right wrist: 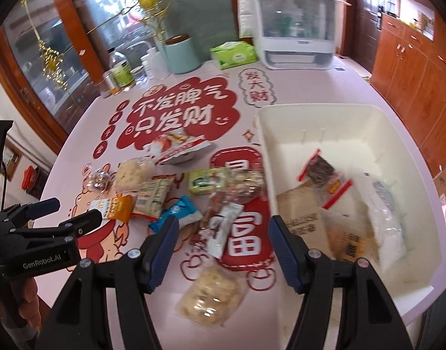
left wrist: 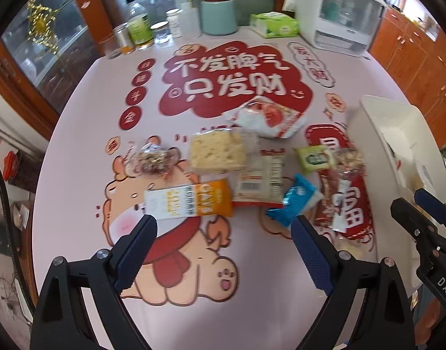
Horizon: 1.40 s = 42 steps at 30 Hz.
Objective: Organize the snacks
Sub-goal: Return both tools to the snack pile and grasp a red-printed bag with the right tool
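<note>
Snacks, loose lot, lie scattered mid-table on a pink tablecloth (left wrist: 252, 262) printed with a cartoon animal and red panels of Chinese characters, the largest reading 不发脾气 只发财 (left wrist: 231, 78), with 发大财 (right wrist: 256, 89) at far right and 富 (right wrist: 246, 234) near the bin. Items on the cloth: an orange-and-white packet (left wrist: 191, 202) lettered "OATS"; a clear-wrapped pale crispy block (left wrist: 218, 153); a clear bag of mixed nuts (left wrist: 153, 159); a packet lying label-side up (left wrist: 261, 182), print too blurred to read; a blue wrapper (left wrist: 293, 201); a green packet (left wrist: 314, 159); a red-and-white pouch (left wrist: 269, 116) farther back; a long red-brown stick pack (right wrist: 215, 224); a bag of pale puffed pieces (right wrist: 211, 294) nearest. A white bin (right wrist: 354, 110) at right already holds several packets, one red-edged (right wrist: 320, 172). Left gripper (left wrist: 223, 234), marked "GenRobot.AI" in the right wrist view, stands wide apart above the cloth, holding nothing. Right gripper (right wrist: 220, 237) likewise gapes wide, empty, over the bin's near-left corner and the stick pack.
</note>
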Available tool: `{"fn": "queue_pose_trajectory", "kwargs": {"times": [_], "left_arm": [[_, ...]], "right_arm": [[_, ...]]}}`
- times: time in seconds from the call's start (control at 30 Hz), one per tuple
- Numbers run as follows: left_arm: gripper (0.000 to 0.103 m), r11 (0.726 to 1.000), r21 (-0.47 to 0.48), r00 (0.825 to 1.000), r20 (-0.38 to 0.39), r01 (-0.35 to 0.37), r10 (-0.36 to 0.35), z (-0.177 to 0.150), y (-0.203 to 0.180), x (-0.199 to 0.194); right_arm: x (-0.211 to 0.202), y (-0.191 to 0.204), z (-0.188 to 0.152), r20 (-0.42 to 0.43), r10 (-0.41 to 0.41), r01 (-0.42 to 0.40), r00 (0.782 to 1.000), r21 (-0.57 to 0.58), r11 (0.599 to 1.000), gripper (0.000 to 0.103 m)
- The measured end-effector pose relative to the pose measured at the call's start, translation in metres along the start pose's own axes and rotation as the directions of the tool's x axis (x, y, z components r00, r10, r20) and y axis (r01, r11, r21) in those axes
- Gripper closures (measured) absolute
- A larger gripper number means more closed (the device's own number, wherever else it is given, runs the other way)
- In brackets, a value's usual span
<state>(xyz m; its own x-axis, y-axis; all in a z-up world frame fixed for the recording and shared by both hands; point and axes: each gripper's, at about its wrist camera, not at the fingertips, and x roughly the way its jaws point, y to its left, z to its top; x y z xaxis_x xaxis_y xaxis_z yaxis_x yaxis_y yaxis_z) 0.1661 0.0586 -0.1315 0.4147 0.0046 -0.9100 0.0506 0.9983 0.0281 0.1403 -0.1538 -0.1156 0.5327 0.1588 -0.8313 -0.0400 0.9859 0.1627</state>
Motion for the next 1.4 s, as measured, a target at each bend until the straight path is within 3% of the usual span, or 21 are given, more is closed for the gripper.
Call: {"fn": "queue_pose_trajectory", "kwargs": {"times": [0.43,0.73,0.97,1.2,1.27,1.4], "left_arm": [[0.010,0.996,-0.082,1.000,0.004,-0.024,0.024,0.013,0.069,0.024],[0.010,0.983,-0.181,0.999,-0.029,-0.035,0.030,0.037,0.128,0.060],[0.010,0.968,-0.251,0.996,-0.094,-0.015,-0.009,0.059,0.149,0.104],[0.010,0.970,-0.243,0.980,-0.192,-0.004,-0.044,0.074,0.144,0.152],[0.010,0.968,-0.249,0.973,-0.224,-0.008,-0.049,0.074,0.144,0.162],[0.010,0.947,-0.320,0.965,-0.251,-0.006,-0.079,0.078,0.150,0.175]], "right_arm": [[0.035,0.034,0.019,-0.045,0.052,-0.053,0.998,-0.015,0.998,0.038],[0.070,0.054,0.064,-0.014,0.058,-0.059,0.998,-0.075,0.995,0.038],[0.122,0.077,0.101,-0.044,0.032,-0.039,0.999,-0.168,0.985,0.038],[0.191,0.093,0.120,-0.168,-0.050,0.001,0.985,-0.281,0.960,0.038],[0.207,0.093,0.121,-0.216,-0.040,-0.023,0.976,-0.282,0.959,0.038],[0.223,0.095,0.117,-0.251,-0.043,-0.036,0.967,-0.304,0.952,0.038]]}}
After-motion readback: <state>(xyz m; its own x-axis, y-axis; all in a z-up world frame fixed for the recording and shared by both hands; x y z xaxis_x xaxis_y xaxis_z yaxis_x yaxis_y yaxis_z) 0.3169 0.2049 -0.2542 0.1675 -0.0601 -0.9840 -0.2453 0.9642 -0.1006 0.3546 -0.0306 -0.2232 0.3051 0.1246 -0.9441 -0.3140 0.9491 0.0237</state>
